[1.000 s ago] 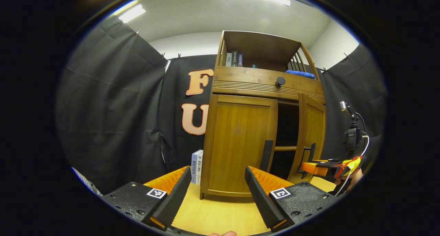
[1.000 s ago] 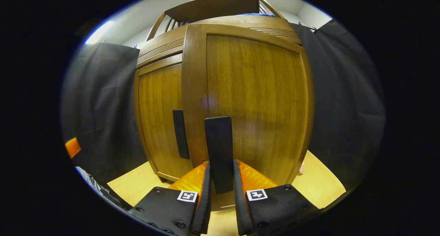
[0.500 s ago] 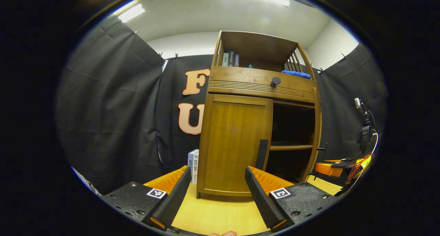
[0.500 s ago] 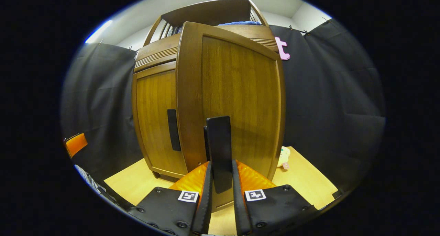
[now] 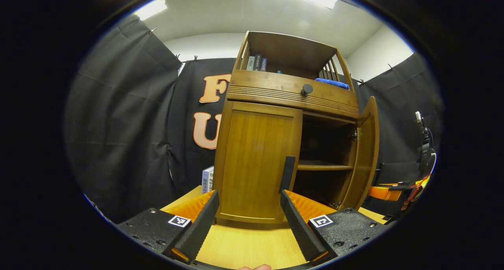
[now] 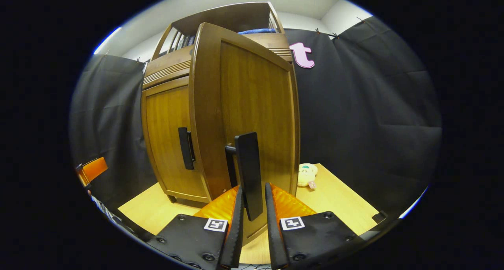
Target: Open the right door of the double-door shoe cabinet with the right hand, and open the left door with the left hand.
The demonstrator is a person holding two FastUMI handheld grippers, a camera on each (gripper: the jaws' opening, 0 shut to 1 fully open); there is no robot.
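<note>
The wooden shoe cabinet (image 5: 291,95) stands on a light wood floor. Its left door (image 5: 254,159) is closed, with a dark vertical handle (image 5: 288,173) at its inner edge. My left gripper (image 5: 248,197) is open just in front of that door, touching nothing. The right door (image 5: 366,152) is swung wide, baring dark shelves (image 5: 323,167). In the right gripper view my right gripper (image 6: 252,191) is shut on the right door's handle (image 6: 249,171), in front of the right door (image 6: 252,108). The right gripper (image 5: 388,191) also appears beside the open door's outer face.
A drawer with a round knob (image 5: 306,89) sits above the doors; books (image 5: 255,63) and a blue cloth (image 5: 332,83) lie on the top shelf. Books (image 5: 207,179) stand left of the cabinet. A small plush toy (image 6: 306,174) lies on the floor (image 6: 338,199) behind the open door.
The right door swung from slightly ajar to wide open, pulled by my right gripper still shut on its handle. My left gripper moved nearer to the closed left door.
</note>
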